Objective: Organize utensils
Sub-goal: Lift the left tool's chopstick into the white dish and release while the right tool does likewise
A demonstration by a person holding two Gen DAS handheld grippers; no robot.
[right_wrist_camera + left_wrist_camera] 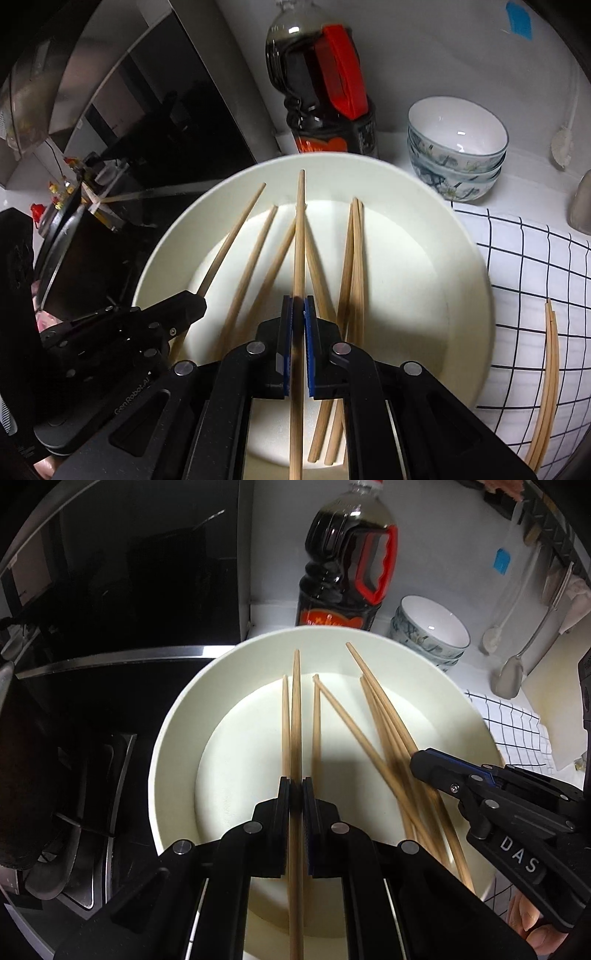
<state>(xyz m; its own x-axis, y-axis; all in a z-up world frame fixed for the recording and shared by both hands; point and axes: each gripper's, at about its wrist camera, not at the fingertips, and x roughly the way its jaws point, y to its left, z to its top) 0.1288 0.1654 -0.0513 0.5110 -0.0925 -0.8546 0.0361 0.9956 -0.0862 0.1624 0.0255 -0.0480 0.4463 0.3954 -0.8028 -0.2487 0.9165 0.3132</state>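
Note:
A wide white bowl (173, 716) holds several loose wooden chopsticks (384, 716). My left gripper (296, 790) is shut on one chopstick (295, 709), which runs straight out over the bowl. In the right wrist view my right gripper (298, 306) is shut on another chopstick (300, 229) above the same bowl (469, 280). Each gripper shows in the other's view: the right gripper (415, 762) at the bowl's right side, the left gripper (197, 304) at its left with its chopstick (236, 236) sticking out. Two more chopsticks (546, 369) lie on the checked cloth (517, 295).
A dark sauce bottle (343, 576) with a red handle stands behind the bowl. Stacked patterned bowls (458, 147) sit at the back right. A black stove (110, 701) lies to the left. Ladles (509, 672) hang on the right wall.

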